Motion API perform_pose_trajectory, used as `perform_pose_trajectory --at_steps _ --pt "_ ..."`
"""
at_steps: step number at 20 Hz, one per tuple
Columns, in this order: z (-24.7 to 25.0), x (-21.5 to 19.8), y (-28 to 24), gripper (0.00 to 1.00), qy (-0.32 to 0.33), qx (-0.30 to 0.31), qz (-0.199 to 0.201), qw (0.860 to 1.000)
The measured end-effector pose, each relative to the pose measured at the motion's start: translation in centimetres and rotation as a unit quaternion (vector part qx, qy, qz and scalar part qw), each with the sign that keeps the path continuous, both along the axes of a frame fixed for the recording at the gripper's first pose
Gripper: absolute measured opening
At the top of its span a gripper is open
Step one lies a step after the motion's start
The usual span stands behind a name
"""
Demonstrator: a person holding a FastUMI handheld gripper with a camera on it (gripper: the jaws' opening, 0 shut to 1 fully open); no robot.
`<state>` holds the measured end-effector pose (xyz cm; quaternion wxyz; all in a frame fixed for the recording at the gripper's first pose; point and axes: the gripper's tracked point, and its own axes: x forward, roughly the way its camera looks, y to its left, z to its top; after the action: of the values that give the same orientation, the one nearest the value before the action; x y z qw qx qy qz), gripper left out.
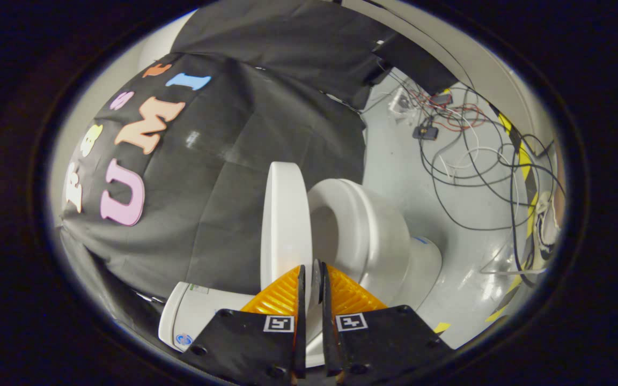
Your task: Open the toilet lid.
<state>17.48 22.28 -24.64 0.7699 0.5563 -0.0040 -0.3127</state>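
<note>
The white toilet lid [286, 214] stands raised, swung well away from the seat and bowl [362, 230], so the bowl's opening shows. My gripper [312, 269] is shut on the lid's rim. A thin strip of that white rim shows in the narrow gap between the two orange fingers [279, 297]. The white tank [191, 313] lies just beyond the left finger, close behind the raised lid. The toilet's base [421, 268] rests on the pale floor past the right finger.
Black cloth hangs behind the toilet and tank. On the pale floor [448, 300] beyond the bowl lies a tangle of black, white and red cables [464, 155] with small devices. A yellow-and-black tape strip [523, 161] runs along the floor's far side.
</note>
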Motion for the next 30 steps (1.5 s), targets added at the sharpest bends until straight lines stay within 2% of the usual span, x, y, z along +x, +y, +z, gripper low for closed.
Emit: perform_pose_trajectory --at_steps 10,15,23,30 --pt "9.0 2.3 3.7 0.14 -0.011 -0.119 0.074 0.99" --pt "10.6 2.8 4.8 0.14 0.025 -0.202 0.13 0.97" --pt "15.0 5.3 9.1 0.14 0.009 -0.282 0.184 0.941" --pt "18.1 8.1 14.2 0.17 -0.009 -0.338 0.24 0.91"
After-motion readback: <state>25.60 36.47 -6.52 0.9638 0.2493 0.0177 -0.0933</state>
